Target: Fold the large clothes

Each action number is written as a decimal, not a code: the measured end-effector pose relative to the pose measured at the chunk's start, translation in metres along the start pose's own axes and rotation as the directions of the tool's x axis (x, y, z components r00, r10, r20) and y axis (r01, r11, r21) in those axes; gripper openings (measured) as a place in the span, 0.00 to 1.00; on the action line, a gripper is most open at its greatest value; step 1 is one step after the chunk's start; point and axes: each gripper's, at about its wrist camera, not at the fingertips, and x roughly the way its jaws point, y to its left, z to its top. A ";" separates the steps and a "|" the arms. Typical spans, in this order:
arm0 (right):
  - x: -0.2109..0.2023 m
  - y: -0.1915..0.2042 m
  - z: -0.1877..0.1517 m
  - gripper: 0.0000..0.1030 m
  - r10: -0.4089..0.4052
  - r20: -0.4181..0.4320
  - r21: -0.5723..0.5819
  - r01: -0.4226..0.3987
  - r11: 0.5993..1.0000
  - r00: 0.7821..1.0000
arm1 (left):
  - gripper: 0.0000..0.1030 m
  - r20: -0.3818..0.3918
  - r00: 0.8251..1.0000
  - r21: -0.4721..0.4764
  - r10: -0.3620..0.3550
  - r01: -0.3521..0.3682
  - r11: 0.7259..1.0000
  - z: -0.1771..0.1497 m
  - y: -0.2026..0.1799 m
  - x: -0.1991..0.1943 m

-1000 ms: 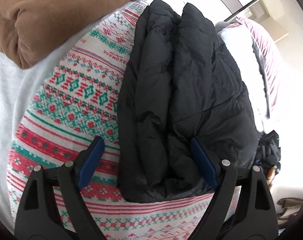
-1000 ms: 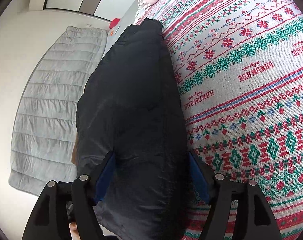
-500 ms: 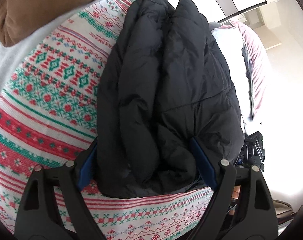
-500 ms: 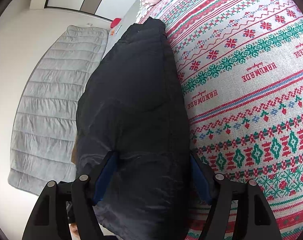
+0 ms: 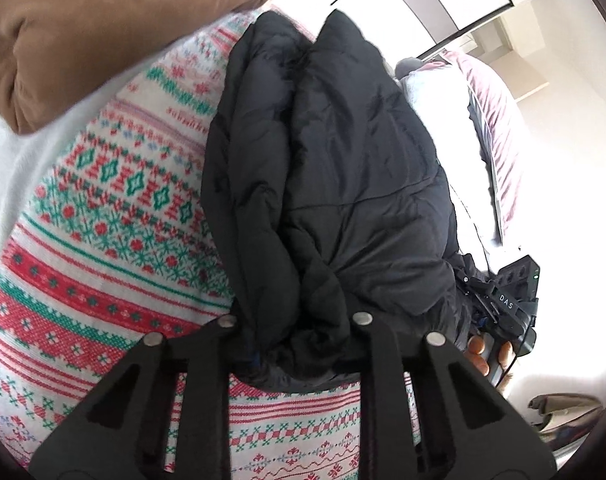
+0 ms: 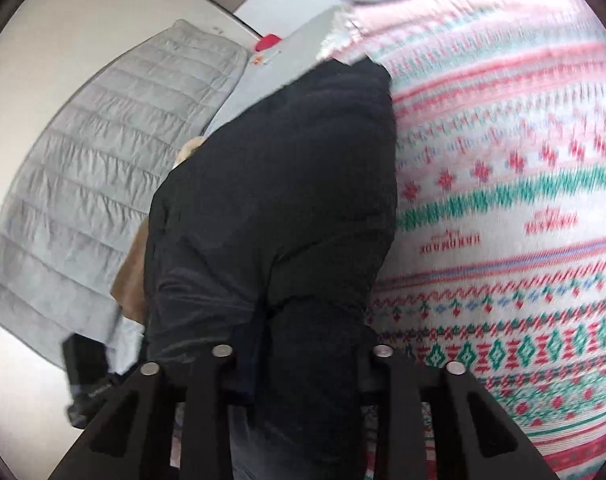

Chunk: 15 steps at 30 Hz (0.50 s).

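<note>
A black puffer jacket [image 5: 335, 168] lies folded lengthwise on a red, green and white patterned blanket [image 5: 103, 240]. My left gripper [image 5: 295, 344] is shut on the jacket's near end, and the fabric bunches between its fingers. In the right wrist view the same jacket [image 6: 279, 208] runs along the bed's edge. My right gripper [image 6: 303, 360] is shut on its other end, with the pads buried in fabric. The right view is motion-blurred. The other gripper and the hand that holds it show at the left wrist view's right edge [image 5: 503, 312].
A brown pillow [image 5: 95, 28] lies at the blanket's far left. White and pink bedding [image 5: 463, 120] lies beyond the jacket. A grey quilted mat [image 6: 103, 160] lies on the floor beside the bed. A red object [image 6: 267, 43] sits far back.
Both grippers were open around the jacket's ends and have closed on them. The jacket's ends are now pinched and bunched, and the right view has shifted and blurred.
</note>
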 end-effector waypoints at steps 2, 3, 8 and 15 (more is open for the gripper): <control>-0.001 0.010 -0.001 0.24 -0.031 0.018 -0.040 0.032 0.999 0.999 | 0.20 0.025 1.000 0.021 0.012 -0.012 1.000 0.000 -0.005 -0.004; -0.001 0.015 -0.002 0.23 -0.043 0.028 -0.053 0.045 0.998 0.999 | 0.20 0.030 0.999 0.024 0.015 -0.015 1.000 0.000 -0.007 -0.003; -0.010 0.034 -0.002 0.20 -0.093 0.087 -0.136 0.105 0.985 0.992 | 0.18 0.075 0.997 0.065 0.003 -0.008 0.998 0.002 -0.020 -0.007; -0.019 0.046 -0.001 0.18 -0.117 0.123 -0.194 0.140 0.971 0.985 | 0.18 0.088 0.996 0.093 -0.013 0.005 0.996 0.008 -0.033 -0.013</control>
